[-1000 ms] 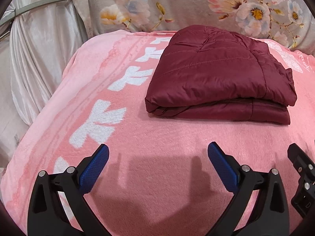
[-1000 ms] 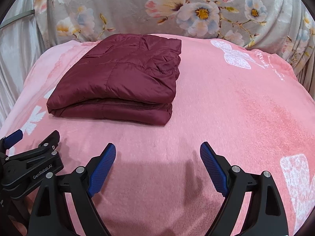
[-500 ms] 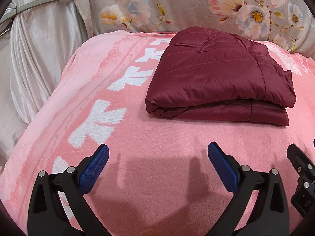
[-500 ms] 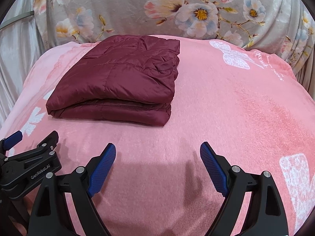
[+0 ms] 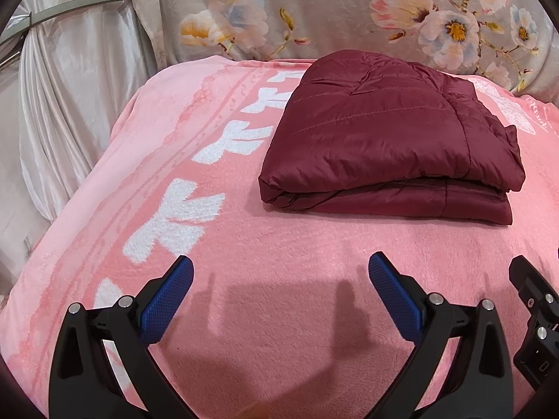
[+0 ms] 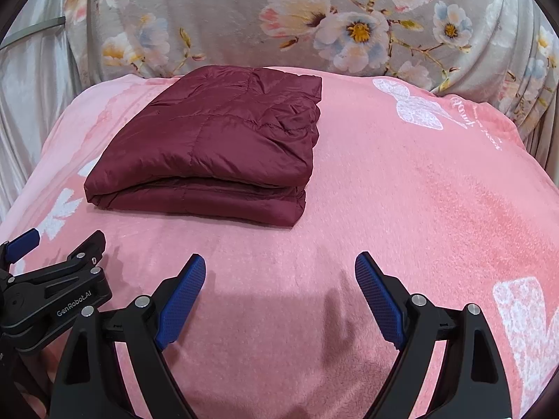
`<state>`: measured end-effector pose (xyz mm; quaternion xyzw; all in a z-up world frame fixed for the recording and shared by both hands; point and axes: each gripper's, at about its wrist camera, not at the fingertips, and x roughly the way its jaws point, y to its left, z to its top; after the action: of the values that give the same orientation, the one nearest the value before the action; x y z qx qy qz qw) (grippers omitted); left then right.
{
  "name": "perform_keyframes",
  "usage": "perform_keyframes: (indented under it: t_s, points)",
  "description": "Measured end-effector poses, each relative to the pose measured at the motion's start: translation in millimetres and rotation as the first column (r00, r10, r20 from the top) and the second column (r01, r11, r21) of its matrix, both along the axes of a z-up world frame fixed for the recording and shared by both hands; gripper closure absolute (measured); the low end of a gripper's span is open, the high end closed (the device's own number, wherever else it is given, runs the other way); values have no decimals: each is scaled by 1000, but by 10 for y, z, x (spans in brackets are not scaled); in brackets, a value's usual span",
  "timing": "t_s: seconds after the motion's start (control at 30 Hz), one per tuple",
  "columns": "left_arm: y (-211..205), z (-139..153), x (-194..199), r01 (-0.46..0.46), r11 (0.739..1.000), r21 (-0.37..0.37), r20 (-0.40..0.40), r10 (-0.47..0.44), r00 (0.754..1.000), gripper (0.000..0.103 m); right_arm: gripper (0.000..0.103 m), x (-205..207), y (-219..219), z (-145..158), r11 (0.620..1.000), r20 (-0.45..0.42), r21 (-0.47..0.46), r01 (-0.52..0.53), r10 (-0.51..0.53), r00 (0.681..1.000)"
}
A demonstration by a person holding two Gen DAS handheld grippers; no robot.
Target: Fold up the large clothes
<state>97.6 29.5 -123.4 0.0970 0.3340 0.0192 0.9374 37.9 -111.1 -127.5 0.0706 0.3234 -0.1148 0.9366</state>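
A dark red quilted jacket [image 5: 387, 136] lies folded into a thick rectangle on the pink blanket [image 5: 279, 279]; it also shows in the right wrist view [image 6: 216, 143]. My left gripper [image 5: 279, 272] is open and empty, hovering over the blanket in front of the jacket. My right gripper [image 6: 279, 272] is open and empty, in front of the jacket's right corner. The left gripper's body [image 6: 52, 289] shows at the lower left of the right wrist view, and part of the right gripper [image 5: 534, 314] at the right edge of the left wrist view.
The pink blanket has white patterns [image 5: 174, 220] along its left side and a white butterfly print [image 6: 415, 108] at the back right. A grey floral cloth [image 6: 314, 21] rises behind. Silvery drapes [image 5: 70, 87] hang at the left.
Both grippers have drifted back slightly and stayed open. The folded jacket has not moved.
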Motion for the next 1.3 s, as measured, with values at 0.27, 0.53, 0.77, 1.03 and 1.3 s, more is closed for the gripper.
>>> perform_keyframes:
  t_s: [0.27,0.53,0.77,1.03,1.3]
  points:
    - [1,5,-7,2,1000,1,4,-2,1000,5,18,-11,-4,2,1000,5,0,-1,1,1000]
    - [-3,14,-18,3,1000,1,10,-3,1000,5,18,-11,-17,2,1000,5,0,-4,4,1000]
    - [-11,21,-30,2,1000,0,14,-2,1000,5,18,-10,-16,9,1000,6,-2,-4,4,1000]
    - [-28,27,-46,1,1000,1,19,-1,1000,5,18,-18,-19,26,1000,7,-5,-4,4,1000]
    - [-27,34,-42,5,1000,2,22,-5,1000,5,18,-20,-16,20,1000,7,-4,-4,4,1000]
